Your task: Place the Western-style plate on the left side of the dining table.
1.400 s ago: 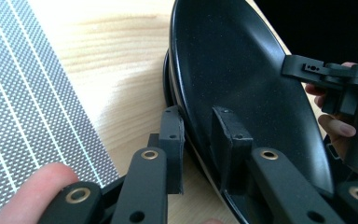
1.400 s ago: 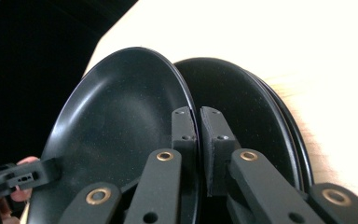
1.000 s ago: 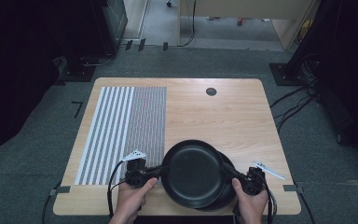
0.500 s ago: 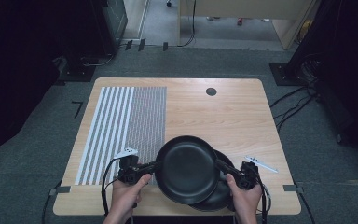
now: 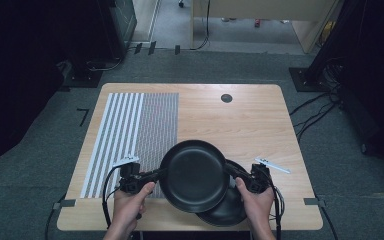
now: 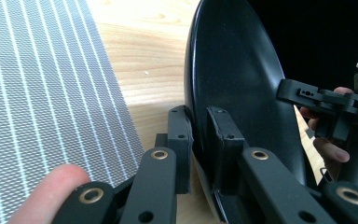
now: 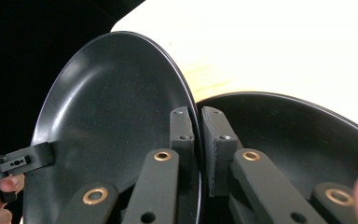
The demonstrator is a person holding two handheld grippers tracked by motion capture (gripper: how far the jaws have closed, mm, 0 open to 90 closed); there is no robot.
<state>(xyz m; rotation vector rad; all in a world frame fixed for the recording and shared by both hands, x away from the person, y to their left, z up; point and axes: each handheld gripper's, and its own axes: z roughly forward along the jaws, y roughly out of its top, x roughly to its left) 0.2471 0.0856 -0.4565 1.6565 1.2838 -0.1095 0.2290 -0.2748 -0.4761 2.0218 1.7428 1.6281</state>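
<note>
A black plate [image 5: 194, 175] hangs above the table's near edge, held by its rim on both sides. My left gripper [image 5: 161, 173] is shut on its left rim; in the left gripper view the jaws clamp the black plate [image 6: 233, 79] at my left gripper [image 6: 199, 140]. My right gripper [image 5: 231, 172] is shut on the right rim; in the right gripper view the pads pinch the black plate [image 7: 116, 107] at my right gripper [image 7: 198, 135]. A second black plate [image 5: 227, 210] lies on the table beneath it, also the second plate [image 7: 289, 140].
A grey striped mat [image 5: 135, 130] covers the left part of the wooden table [image 5: 240, 125]. A small black round hole [image 5: 226, 98] sits near the far edge. Cables and dark equipment stand on the carpet around the table.
Both hands have lifted the upper plate a little and carried it away from the near edge, uncovering more of the plate under it.
</note>
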